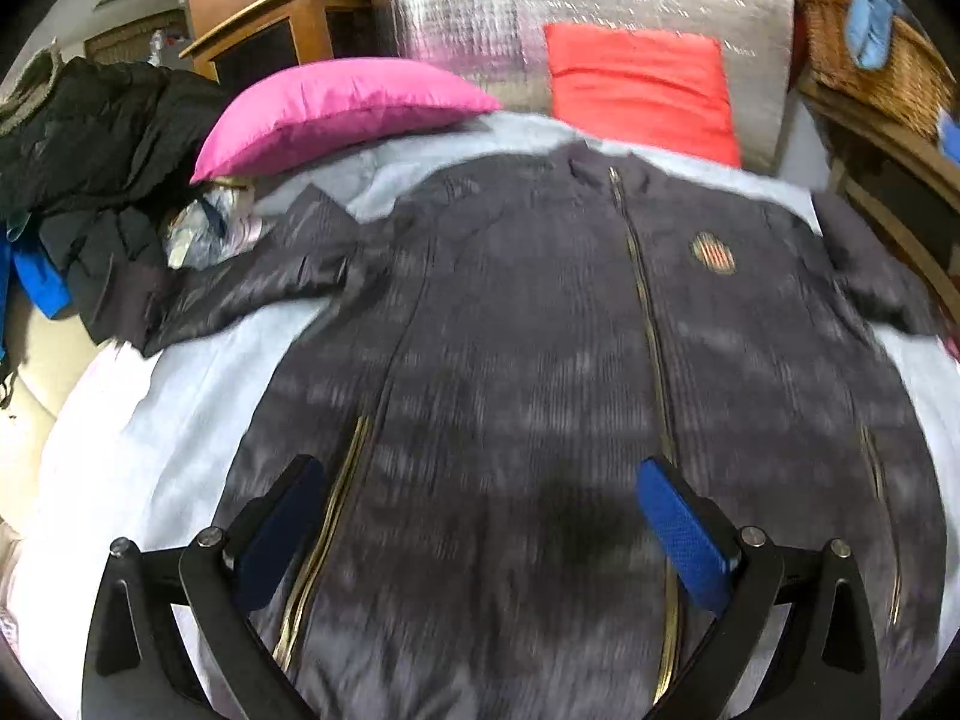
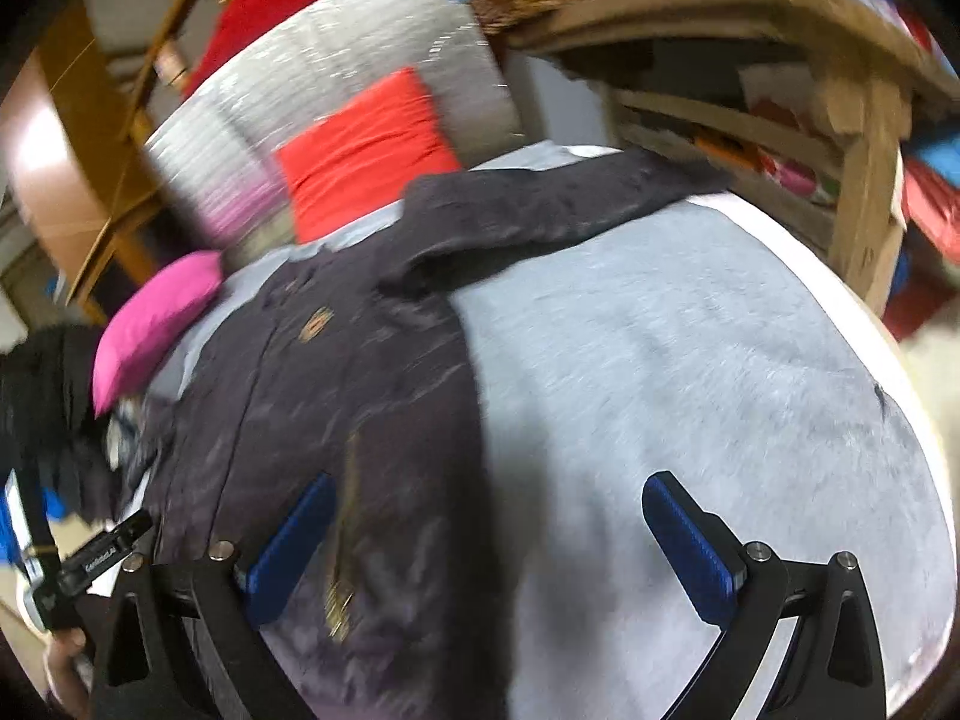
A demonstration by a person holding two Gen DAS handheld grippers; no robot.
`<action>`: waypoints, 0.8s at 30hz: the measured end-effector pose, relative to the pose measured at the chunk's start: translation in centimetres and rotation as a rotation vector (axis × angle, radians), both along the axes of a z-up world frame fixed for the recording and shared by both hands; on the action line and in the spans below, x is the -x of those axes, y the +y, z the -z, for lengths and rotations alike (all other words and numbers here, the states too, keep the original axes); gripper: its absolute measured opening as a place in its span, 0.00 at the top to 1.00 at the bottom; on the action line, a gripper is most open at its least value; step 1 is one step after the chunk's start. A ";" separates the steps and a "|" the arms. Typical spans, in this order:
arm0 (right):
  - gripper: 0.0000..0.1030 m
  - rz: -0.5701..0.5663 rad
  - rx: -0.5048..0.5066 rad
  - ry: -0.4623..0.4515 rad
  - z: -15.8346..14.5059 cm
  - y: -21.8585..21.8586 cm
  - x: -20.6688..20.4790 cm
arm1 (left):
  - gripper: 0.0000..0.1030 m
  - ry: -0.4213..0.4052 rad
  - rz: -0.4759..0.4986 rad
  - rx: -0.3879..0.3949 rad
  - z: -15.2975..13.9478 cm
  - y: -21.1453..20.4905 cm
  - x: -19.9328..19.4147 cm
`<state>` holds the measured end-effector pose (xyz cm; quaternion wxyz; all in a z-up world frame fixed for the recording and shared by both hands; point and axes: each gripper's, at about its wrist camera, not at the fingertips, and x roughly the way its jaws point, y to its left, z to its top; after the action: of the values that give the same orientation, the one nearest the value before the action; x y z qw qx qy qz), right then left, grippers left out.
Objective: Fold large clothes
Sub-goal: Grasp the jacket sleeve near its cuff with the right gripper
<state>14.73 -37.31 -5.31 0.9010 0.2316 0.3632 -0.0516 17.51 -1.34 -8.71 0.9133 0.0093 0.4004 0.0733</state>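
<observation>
Both tongs gape wide, empty: left tongs [image 1: 480,516] over jacket [image 1: 540,360] hem, zip running away; right tongs [image 2: 486,534] straddle its side edge.

Left gripper [image 1: 480,510]: fingers spread wide, nothing between them. Blue pads face inward; the right-hand pad [image 1: 681,534] is lit bright blue, the left-hand one sits in shadow. Black linkage arms angle outward at the base of the frame. Motion blur in this view.

Right gripper [image 2: 486,531]: fingers likewise wide apart, nothing held. Blue pads [image 2: 690,546] clean and visible on both sides. View tilted and blurred.

In the right wrist view, a hand [image 2: 66,660] shows at the lower left edge, gripping a black handle with a strap.
</observation>
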 end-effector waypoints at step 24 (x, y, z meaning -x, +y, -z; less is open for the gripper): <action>0.00 0.203 -0.533 -0.138 2.4 -13.8 -16.9 | 0.00 0.019 0.030 0.088 7.5 0.1 -3.8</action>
<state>31.67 -51.13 -7.73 0.8212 0.4981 0.2768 -0.0285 21.34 -1.21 -16.20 0.9100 -0.0243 0.4117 0.0420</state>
